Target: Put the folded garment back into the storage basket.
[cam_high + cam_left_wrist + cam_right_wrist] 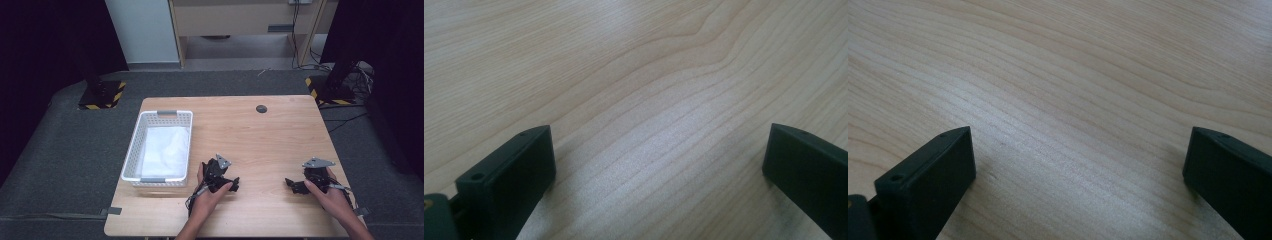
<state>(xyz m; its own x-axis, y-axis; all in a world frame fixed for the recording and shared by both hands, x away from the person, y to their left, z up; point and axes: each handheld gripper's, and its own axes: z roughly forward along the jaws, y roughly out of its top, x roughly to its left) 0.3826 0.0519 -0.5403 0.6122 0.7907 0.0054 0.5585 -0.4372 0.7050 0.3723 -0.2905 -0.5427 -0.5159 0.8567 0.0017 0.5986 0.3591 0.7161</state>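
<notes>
I have both tools down low on the near half of the wooden table [260, 135]. My left gripper [233, 184] sits just right of the white basket [131, 150], near the table's near edge; my right gripper [292, 185] is well apart from it, toward the right edge. Between the two lies bare wood, and the whole far half of the table is open apart from a small dark round disc [261, 108] near the far edge.

In the left gripper view the left gripper [659, 150] has its jaws spread wide with nothing but wood grain between them. In the right gripper view the right gripper [1078, 150] stands the same way, jaws wide apart over bare wood.

The basket takes up the left side, its long side running near to far, close to the left edge. A white cloth [165, 145] lies inside it. The basket's near right corner is just beside my left hand [207, 195], not touching as far as I can tell.
</notes>
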